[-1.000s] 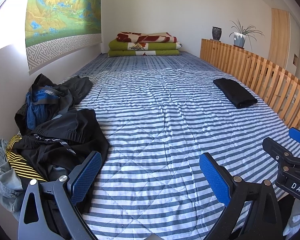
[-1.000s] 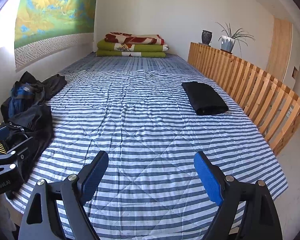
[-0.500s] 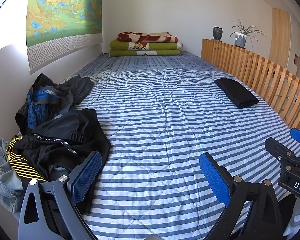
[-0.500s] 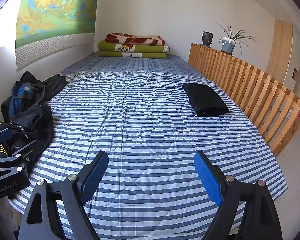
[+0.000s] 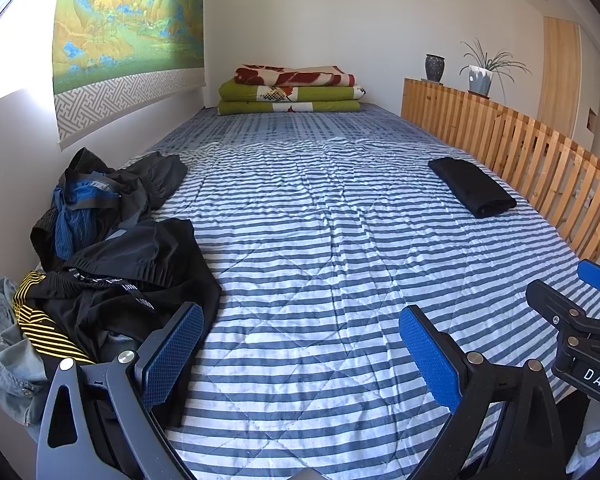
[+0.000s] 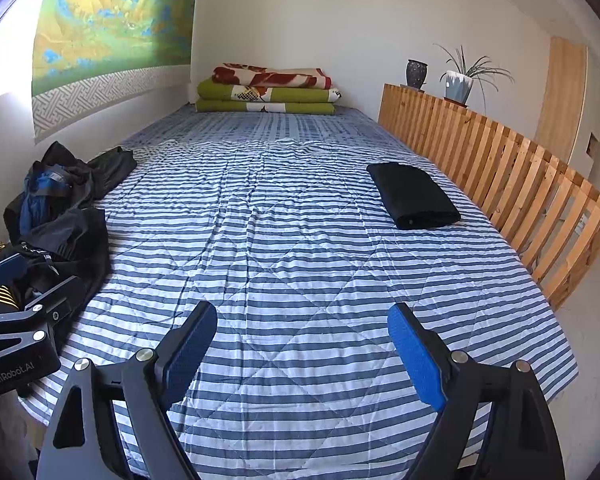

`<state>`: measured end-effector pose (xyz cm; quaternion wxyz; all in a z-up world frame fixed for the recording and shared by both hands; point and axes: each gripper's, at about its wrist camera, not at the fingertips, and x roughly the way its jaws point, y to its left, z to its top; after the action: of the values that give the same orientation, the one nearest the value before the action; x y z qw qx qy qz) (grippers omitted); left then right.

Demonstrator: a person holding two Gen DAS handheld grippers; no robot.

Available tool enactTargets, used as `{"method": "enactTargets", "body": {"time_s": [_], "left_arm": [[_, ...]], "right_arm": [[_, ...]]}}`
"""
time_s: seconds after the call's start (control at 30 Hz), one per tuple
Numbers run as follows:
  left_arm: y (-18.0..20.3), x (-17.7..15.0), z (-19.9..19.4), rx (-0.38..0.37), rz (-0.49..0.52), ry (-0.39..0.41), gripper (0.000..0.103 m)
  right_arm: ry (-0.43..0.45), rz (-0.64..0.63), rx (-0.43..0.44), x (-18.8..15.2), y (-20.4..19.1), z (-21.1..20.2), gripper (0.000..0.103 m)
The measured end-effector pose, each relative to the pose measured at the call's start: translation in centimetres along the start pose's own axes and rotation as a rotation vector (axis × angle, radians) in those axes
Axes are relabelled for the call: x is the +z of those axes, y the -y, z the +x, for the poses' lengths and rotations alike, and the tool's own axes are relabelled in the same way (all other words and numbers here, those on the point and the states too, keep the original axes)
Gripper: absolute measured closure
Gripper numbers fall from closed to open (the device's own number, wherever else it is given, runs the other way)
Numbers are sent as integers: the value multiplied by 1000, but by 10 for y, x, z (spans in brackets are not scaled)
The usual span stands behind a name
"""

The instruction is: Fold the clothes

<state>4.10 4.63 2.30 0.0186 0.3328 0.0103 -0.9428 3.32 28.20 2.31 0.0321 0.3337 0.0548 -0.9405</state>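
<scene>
Left tongs: the left gripper (image 5: 300, 354) hangs over the near edge of the bed, jaws spread wide with nothing between them; its left pad sits just beside the clothes pile.
Right tongs: the right gripper (image 6: 302, 350) also hangs over the near edge, jaws wide apart and empty, over bare quilt.
Each in the other's view: the right gripper shows at the far right of the left wrist view, the left gripper at the near left of the right wrist view.
Clothes pile (image 5: 112, 264): unfolded, heaped at the near left of the bed against the wall; black garments on top, a blue one behind, a yellow-striped piece and pale denim at the near left end.
Folded garment (image 6: 414, 196): a black rectangle lying flat at the right, near the wooden rail (image 6: 512, 176).
Quilt (image 5: 320, 248): blue and white stripes, lightly creased.
Far end: stacked blankets (image 5: 290, 90) against the wall.
Rail top: a dark vase (image 5: 435, 67) and a potted plant (image 5: 482, 74).
Left wall: a landscape hanging (image 5: 128, 28).
</scene>
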Motion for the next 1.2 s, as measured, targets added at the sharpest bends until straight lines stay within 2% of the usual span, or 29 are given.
{"method": "enactTargets", "body": {"time_s": [0.17,0.33,0.6,0.73,1.0,1.13,1.2], "left_arm": [[-8,1,1,6,-11,1,3],[-37,5,0,32,-75,6,3],[-109,5,2,117,-194,7,3],[-150,5,2,134,-262,9,3],[-248,21,1,349,-388,59,3],[-300,26,0,417,-469,76,3],[-319,27,4,442,-479,66,3]], "right_arm": [[1,-10,13,1,-4,1,18],[0,-31,69,9,-19,7,18],[0,-150,198,31,-85,26,18],[-16,-184,267,40,-116,40,18],[-49,-272,371,57,-174,64,19],[-56,-315,406,69,-204,74,19],[-68,-342,423,74,-222,80,24]]}}
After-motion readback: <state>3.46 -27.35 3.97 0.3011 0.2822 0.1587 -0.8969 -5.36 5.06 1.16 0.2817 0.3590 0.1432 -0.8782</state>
